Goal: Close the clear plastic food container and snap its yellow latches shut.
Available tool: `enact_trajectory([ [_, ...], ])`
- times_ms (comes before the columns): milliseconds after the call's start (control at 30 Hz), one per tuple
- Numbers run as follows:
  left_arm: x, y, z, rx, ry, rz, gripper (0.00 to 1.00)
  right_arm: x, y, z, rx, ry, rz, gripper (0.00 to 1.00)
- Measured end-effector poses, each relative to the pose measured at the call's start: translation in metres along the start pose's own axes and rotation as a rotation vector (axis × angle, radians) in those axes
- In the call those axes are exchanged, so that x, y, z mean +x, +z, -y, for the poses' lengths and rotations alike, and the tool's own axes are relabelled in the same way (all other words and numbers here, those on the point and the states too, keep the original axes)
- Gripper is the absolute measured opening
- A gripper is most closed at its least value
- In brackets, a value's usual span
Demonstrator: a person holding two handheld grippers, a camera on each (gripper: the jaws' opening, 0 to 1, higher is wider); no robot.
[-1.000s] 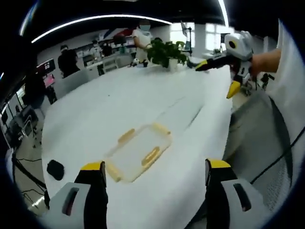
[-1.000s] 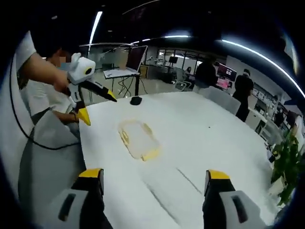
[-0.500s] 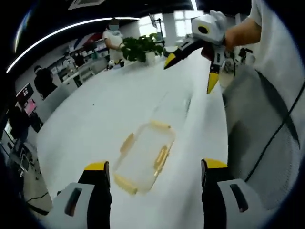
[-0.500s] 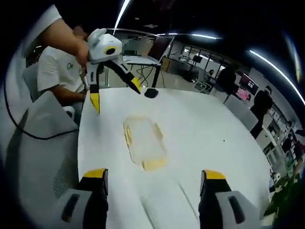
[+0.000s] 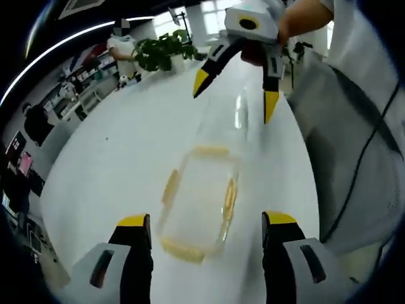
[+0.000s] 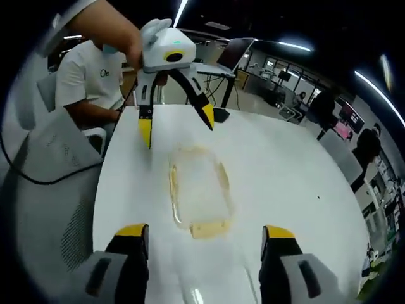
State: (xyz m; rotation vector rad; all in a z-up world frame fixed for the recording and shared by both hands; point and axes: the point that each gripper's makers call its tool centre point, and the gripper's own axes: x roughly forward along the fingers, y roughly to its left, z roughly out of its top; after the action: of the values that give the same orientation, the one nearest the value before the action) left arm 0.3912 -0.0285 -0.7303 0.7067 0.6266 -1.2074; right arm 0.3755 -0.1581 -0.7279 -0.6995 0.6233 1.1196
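The container (image 5: 201, 199) lies flat on the white table (image 5: 107, 164), lid seemingly down, yellow latches (image 5: 230, 198) apparently not yet snapped. Both tongs hang above it, one at each end: left gripper (image 5: 202, 225) wide, right gripper (image 6: 201, 235) wide, holding nothing. Next, I'd guess, each must drop onto a latch and press

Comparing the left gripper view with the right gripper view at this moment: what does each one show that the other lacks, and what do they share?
Left gripper view: a potted plant at the table's far end and a standing person beside it.

Right gripper view: a seated person in a white shirt, a black puck-like object on the table, and a laptop behind.

Both: the white table, the clear container with yellow latches, and both grippers open, left and right.
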Motion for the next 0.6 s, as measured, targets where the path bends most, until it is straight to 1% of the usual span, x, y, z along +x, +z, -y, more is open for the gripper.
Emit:
enact_trajectory([
  [33, 0.002, -0.001, -0.002, 0.002, -0.002, -0.005, 0.68, 0.003, -0.001, 0.001, 0.002, 0.007, -0.004, 0.69],
  [67, 0.006, -0.005, -0.005, 0.016, -0.009, -0.025, 0.68, 0.007, -0.001, 0.002, 0.000, 0.010, -0.004, 0.68],
  [100, 0.008, -0.004, -0.007, 0.013, -0.010, -0.021, 0.68, 0.012, -0.001, 0.003, 0.005, 0.017, -0.005, 0.68],
  [133, 0.010, -0.002, -0.008, 0.002, -0.026, -0.010, 0.68, 0.015, -0.001, 0.002, 0.005, 0.025, -0.002, 0.68],
  [200, 0.014, -0.003, -0.009, 0.017, -0.044, -0.013, 0.67, 0.021, -0.001, 0.002, 0.001, 0.040, -0.011, 0.68],
  [267, 0.018, -0.008, -0.008, 0.021, -0.070, -0.035, 0.66, 0.026, -0.002, 0.001, -0.009, 0.057, -0.014, 0.67],
  [333, 0.022, -0.014, -0.008, 0.050, -0.096, -0.055, 0.66, 0.031, -0.002, 0.000, -0.016, 0.073, -0.024, 0.65],
  [433, 0.024, -0.024, -0.009, 0.070, -0.129, -0.079, 0.65, 0.040, -0.009, -0.001, -0.051, 0.093, -0.068, 0.64],
  [500, 0.025, -0.031, -0.011, 0.073, -0.138, -0.096, 0.64, 0.044, -0.011, 0.000, -0.061, 0.100, -0.082, 0.63],
  [600, 0.024, -0.037, -0.015, 0.066, -0.147, -0.104, 0.63, 0.048, -0.013, 0.001, -0.076, 0.114, -0.096, 0.59],
])
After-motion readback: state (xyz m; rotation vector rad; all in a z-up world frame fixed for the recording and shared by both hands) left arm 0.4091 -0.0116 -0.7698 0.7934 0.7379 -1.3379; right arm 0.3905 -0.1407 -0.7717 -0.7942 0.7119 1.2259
